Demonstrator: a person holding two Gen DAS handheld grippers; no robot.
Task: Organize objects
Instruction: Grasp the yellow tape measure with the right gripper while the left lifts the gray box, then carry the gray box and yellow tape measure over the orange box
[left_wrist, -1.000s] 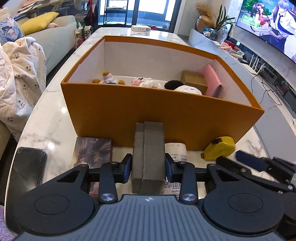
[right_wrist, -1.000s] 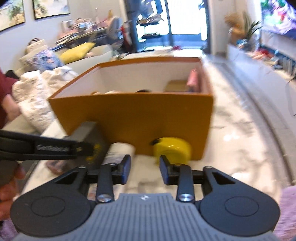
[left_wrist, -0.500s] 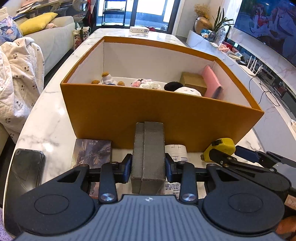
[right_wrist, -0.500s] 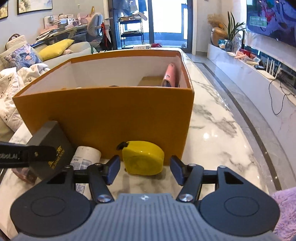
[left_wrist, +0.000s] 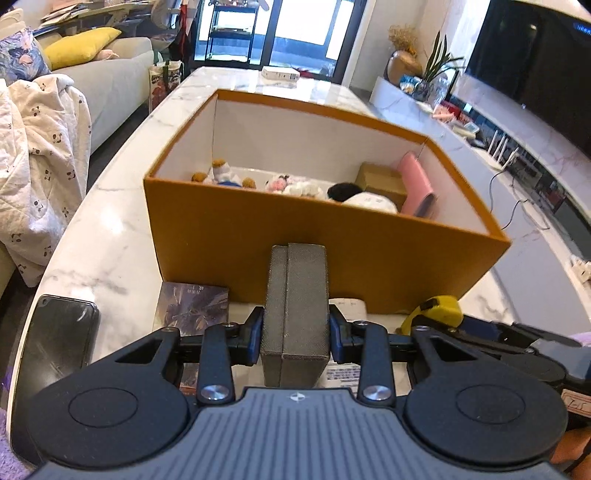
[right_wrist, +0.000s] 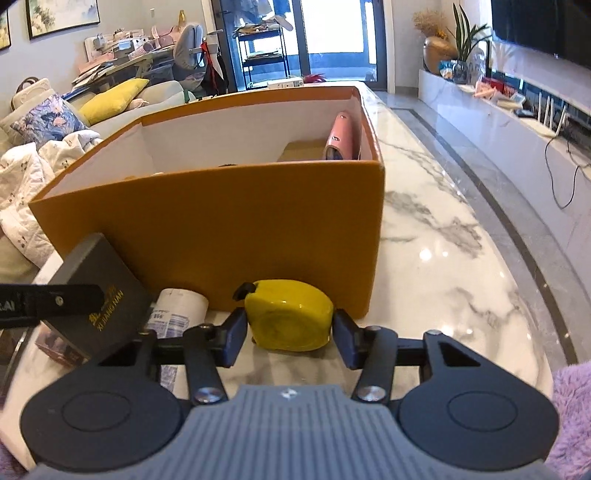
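Objects for tidying sit around and inside an orange box (left_wrist: 325, 236) on a marble table (right_wrist: 443, 236). My left claw (left_wrist: 295, 338) is clamped on a dark grey case (left_wrist: 297, 310), holding it upright just in front of the box's near wall. My right claw (right_wrist: 288, 332) straddles a yellow tape measure (right_wrist: 290, 319) that rests on the table against the box; its jaws are closing, with the tape measure between them, and the pads look close to its sides, though I cannot tell if they press yet.

Judging by what lies inside, the job is partly done: beyond my left claw the box already holds small plush toys (left_wrist: 291, 184), a brown carton (left_wrist: 380, 179) and a pink pouch (left_wrist: 417, 184). Left outside, as far as I see: the case, the tape measure, a paper roll (right_wrist: 181, 306) beside it, a dark printed booklet (left_wrist: 192, 304) to the left of my left claw, and a black phone (left_wrist: 59, 339) further left.

The box's near wall hides its floor. The booklet's print is unreadable.
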